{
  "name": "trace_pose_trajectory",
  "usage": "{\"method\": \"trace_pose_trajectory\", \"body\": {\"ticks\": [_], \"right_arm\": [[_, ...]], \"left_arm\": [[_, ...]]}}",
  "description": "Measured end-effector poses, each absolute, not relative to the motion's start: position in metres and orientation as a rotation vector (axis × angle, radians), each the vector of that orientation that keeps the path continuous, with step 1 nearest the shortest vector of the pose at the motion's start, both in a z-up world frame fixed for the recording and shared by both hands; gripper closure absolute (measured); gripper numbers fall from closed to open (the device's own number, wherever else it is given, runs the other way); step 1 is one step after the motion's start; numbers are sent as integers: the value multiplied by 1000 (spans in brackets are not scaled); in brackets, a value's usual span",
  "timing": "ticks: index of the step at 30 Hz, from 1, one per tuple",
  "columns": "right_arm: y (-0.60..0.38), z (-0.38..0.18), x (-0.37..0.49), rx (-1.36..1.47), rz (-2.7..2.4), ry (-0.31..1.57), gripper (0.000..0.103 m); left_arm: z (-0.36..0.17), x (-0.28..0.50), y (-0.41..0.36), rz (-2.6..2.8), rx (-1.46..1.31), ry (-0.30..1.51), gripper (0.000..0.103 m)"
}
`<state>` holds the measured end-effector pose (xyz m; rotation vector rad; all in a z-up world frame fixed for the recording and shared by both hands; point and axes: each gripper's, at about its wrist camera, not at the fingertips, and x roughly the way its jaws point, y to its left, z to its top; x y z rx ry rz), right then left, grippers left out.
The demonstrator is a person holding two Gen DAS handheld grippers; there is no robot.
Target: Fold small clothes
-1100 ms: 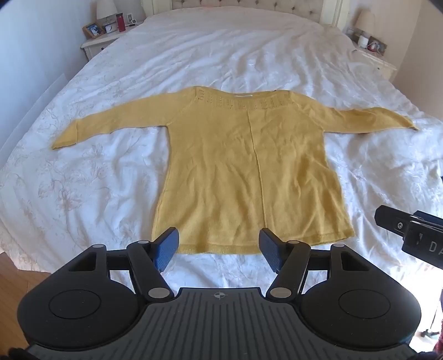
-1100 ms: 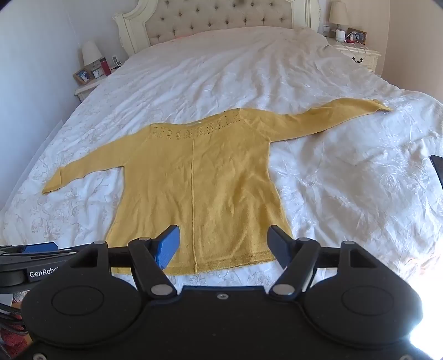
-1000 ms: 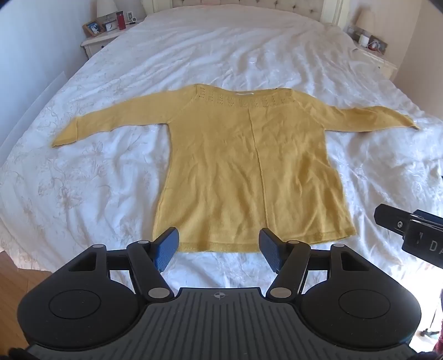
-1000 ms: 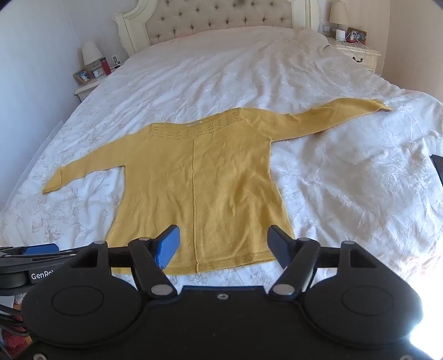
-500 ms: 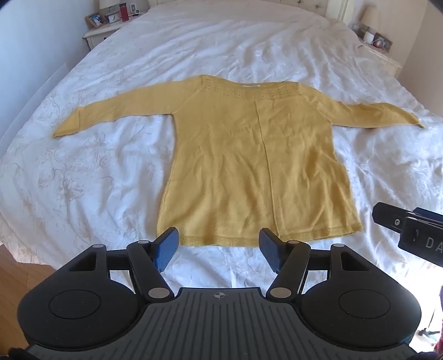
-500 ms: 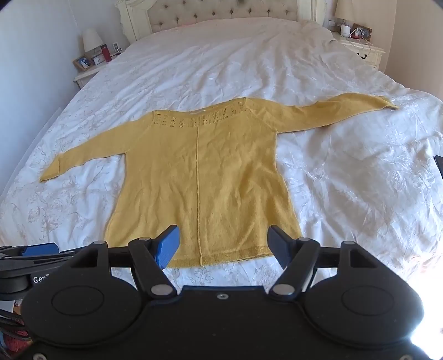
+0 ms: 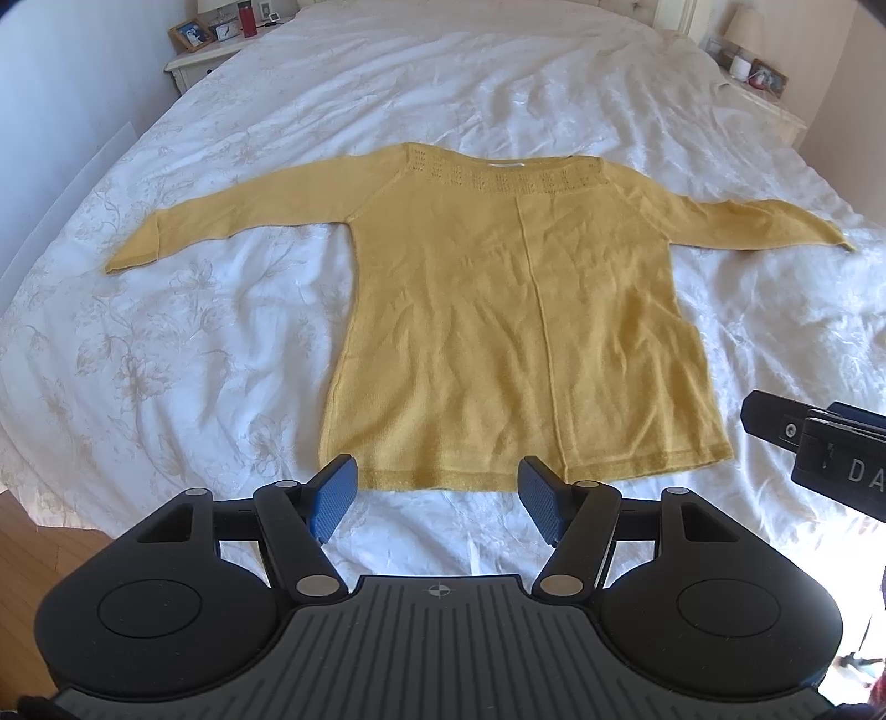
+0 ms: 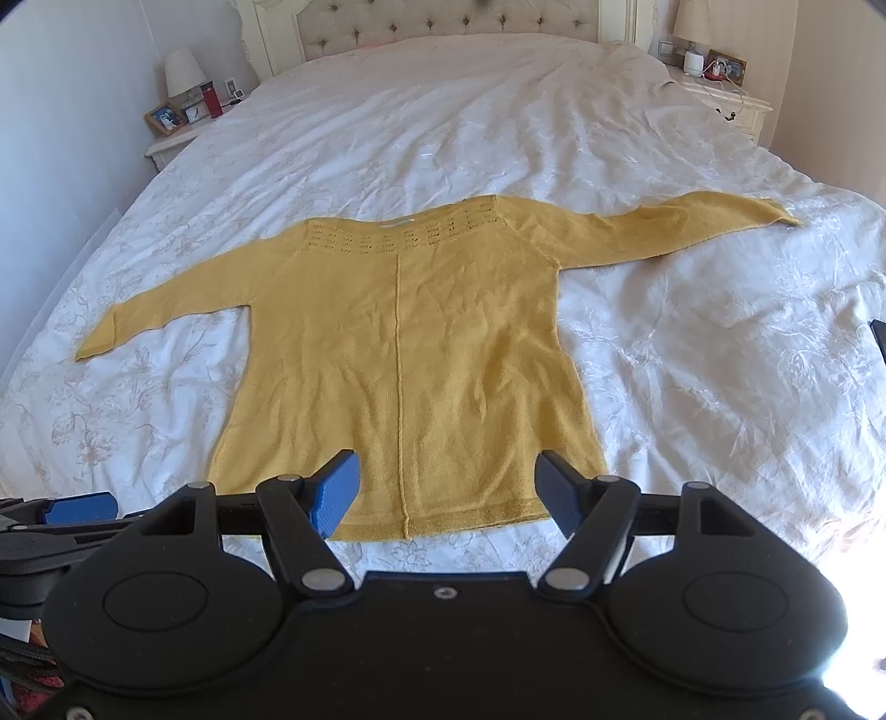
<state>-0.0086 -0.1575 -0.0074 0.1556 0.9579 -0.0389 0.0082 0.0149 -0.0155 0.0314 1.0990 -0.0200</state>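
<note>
A yellow knit sweater (image 7: 515,332) lies flat and face up in the middle of the bed (image 7: 166,332), on a white bedspread with a pale flower pattern. Both sleeves are spread out to the sides, the neckline with its openwork band points toward the tufted headboard (image 8: 443,22), and the hem lies nearest the foot of the bed. A raised seam runs down the middle of the body.

The left gripper (image 7: 437,501) hangs just short of the hem, over the left half of the sweater. Its jaws stand well apart with nothing between them, and the blue pads (image 7: 332,498) touch no cloth. The right gripper (image 8: 448,493) hangs above the hem, its jaws likewise spread wide and empty, framing the lower middle of the sweater.

A nightstand (image 8: 171,144) with a lamp, a framed photo and a red bottle stands beside the head of the bed.
</note>
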Motion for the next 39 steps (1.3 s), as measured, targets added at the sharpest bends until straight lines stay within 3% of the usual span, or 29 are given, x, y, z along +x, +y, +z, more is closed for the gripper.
{"method": "trace_pose_trajectory", "body": {"ticks": [31,37,39], "right_arm": [[-145,-11,8,131,-40,992,30],[-152,-15,15,179,1,996,30],[-158,-16,19,187,1,990,25]], "left_arm": [[-23,24,21,-28,10,1128,40],[-16,33,28,-43,-50,1064,40],[-13,39,28,-38,-55,1031,40]]}}
